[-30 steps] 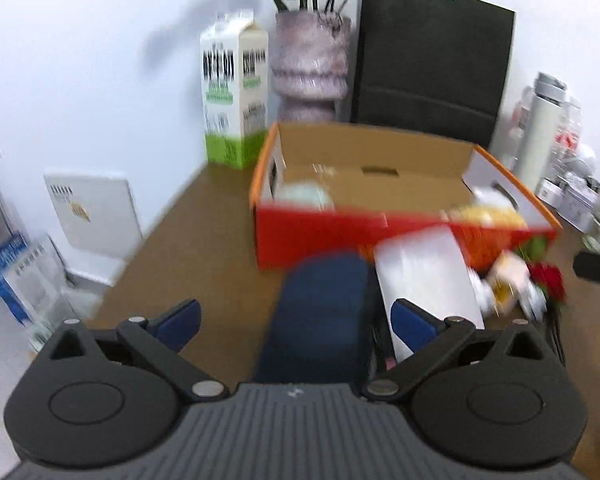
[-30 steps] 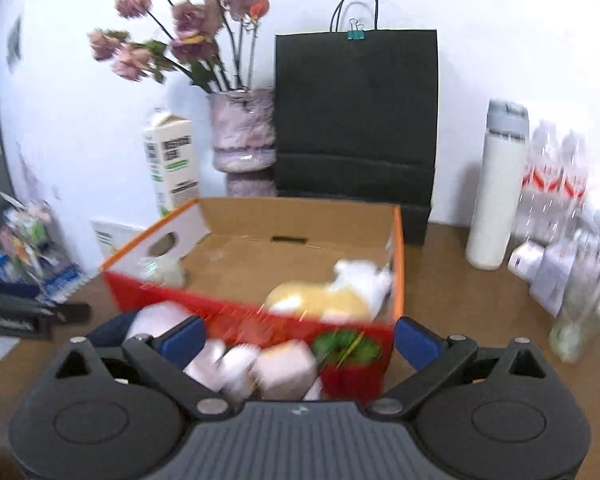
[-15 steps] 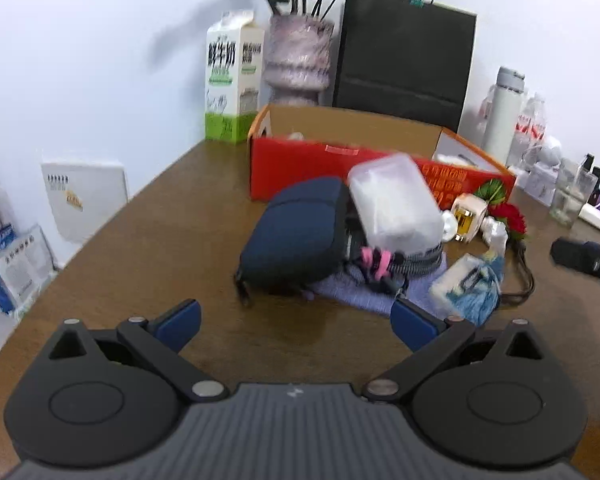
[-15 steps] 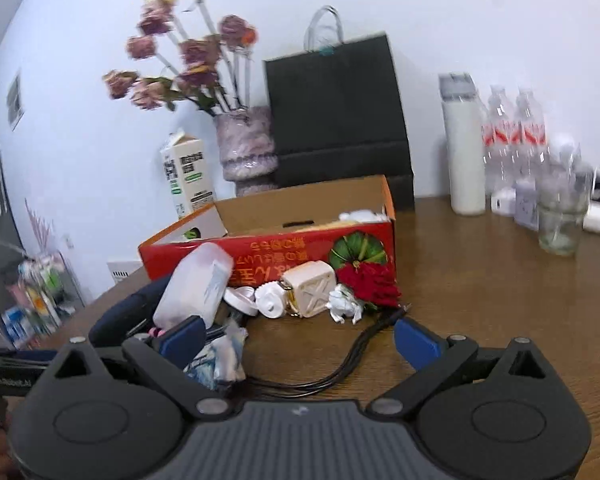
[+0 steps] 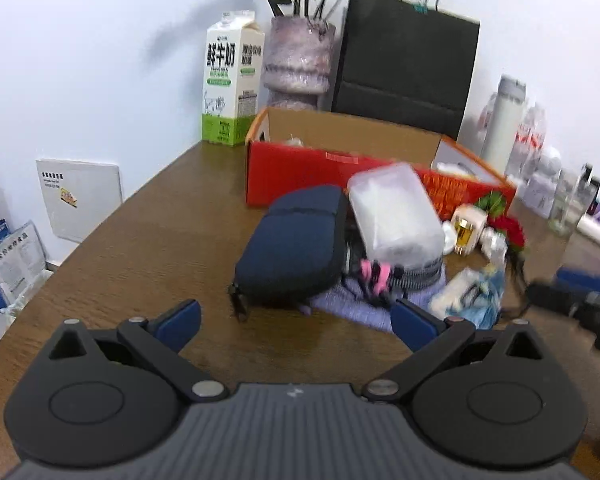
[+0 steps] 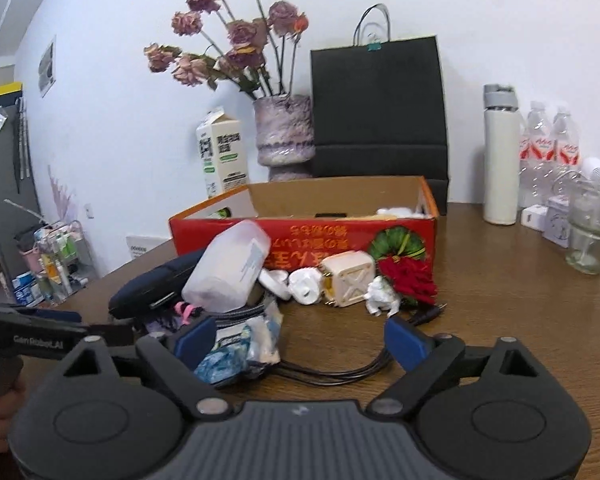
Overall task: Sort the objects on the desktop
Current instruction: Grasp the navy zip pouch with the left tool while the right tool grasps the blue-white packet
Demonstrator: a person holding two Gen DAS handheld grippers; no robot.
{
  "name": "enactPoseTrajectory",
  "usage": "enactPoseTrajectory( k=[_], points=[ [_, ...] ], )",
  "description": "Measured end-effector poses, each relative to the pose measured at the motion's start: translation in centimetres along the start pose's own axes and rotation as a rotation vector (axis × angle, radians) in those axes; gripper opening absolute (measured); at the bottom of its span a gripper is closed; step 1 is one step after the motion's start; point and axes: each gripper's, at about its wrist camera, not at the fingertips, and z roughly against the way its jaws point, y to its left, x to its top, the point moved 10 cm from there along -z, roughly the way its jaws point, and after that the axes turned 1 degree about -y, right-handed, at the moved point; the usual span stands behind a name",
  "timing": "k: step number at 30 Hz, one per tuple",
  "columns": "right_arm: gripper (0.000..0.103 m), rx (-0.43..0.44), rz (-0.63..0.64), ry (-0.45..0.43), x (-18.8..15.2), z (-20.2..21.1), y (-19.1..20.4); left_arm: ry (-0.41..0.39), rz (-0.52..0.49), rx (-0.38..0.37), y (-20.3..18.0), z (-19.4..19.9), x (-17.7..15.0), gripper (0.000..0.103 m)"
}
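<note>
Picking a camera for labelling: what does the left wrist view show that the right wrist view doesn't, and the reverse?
Only the left wrist view: the navy pouch's top and the wall panel.
Only the right wrist view: the full bouquet, a white figurine, the black cable loop.
Both: the red box, milk carton, black bag, clear container.

Milk carton (image 5: 231, 80), vase (image 5: 298, 60) (wilted roses).
</note>
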Motion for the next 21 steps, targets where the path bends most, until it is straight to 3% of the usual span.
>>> enactPoseTrajectory(
  k=[3,5,7,11,14,17,21],
  points=[
    [0.07,0.075,-0.004,0.048,-0.6,-0.9,1.2,-0.006,0.047,-0.027,0.5,-0.5,2.0,0.103],
    [0.064,0.111,0.009,0.083,-0.8,-1.9,2.2,0.017,0.061,-0.005,0.8,-1.9,3.4,0.103],
    [0.06,0.123,0.018,0.1,-0.6,-3.2,2.9,0.021,0.036,-0.019,0.5,-3.2,4.7,0.103],
    [0.026,0.115,-0.005,0.158,-0.8,-5.5,3.2,0.086,-0.038,-0.021,-0.5,-6.6,5.1,0.103],
    [0.022,0.115,-0.018,0.156,-0.9,-5.4,3.0,0.122,-0.054,-0.019,-0.4,-8.1,4.2,0.095],
    [0.019,0.111,-0.022,0.142,-1.0,-5.1,2.8,0.158,-0.02,-0.052,0.2,-8.8,3.1,0.071],
    [0.018,0.089,-0.006,0.104,-0.4,-4.6,2.7,0.138,0.021,-0.069,0.6,-8.0,3.0,0.067]
  ],
)
